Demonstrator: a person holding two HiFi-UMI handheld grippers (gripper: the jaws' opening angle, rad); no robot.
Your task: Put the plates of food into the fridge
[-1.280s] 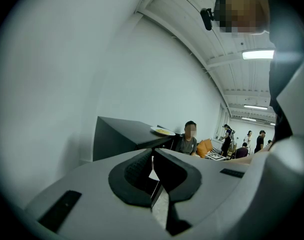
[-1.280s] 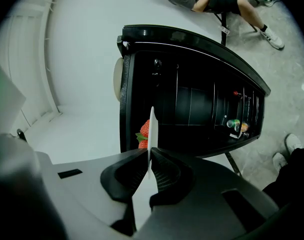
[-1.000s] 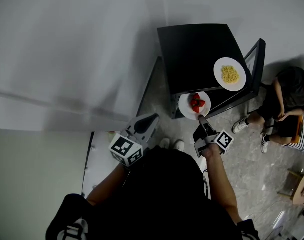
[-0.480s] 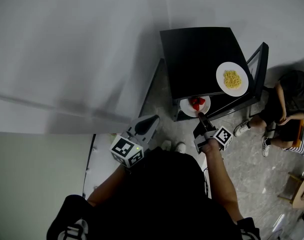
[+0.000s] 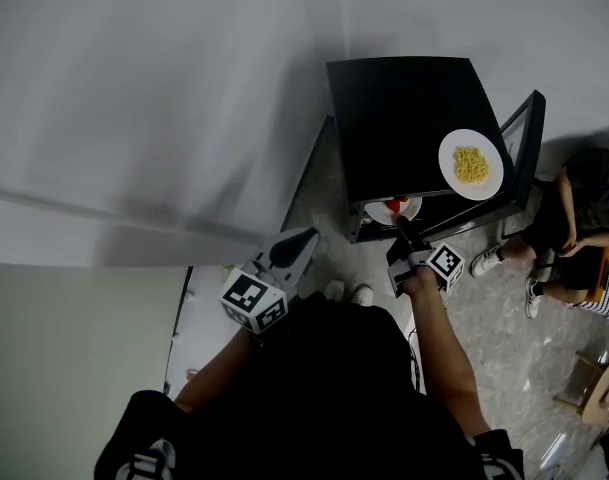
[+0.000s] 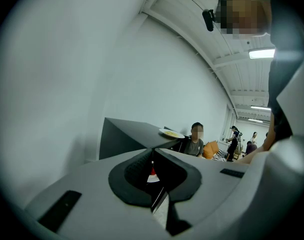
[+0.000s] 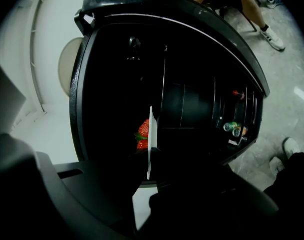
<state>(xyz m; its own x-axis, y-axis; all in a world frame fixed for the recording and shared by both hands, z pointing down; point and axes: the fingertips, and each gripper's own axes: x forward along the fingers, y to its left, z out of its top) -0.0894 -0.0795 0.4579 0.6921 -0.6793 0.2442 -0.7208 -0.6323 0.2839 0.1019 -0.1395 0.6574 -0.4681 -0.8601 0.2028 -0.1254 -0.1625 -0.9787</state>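
I'm counting two plates: my right gripper [image 5: 402,230], jaws just closing tighter, is pinching the rim of the strawberry plate [image 7: 150,126] at the mouth of the one black fridge [image 5: 404,118] (door [image 5: 527,143] open). The noodle plate [image 5: 489,186] is sitting on top. My left gripper [image 5: 304,238] is hovering, jaws together, empty.

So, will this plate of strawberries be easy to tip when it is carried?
Likely stiff: the plate shows no bend. It may tip, since the right gripper, jaws just closing further, pinches only its rim. The strawberries seem loose and could roll.
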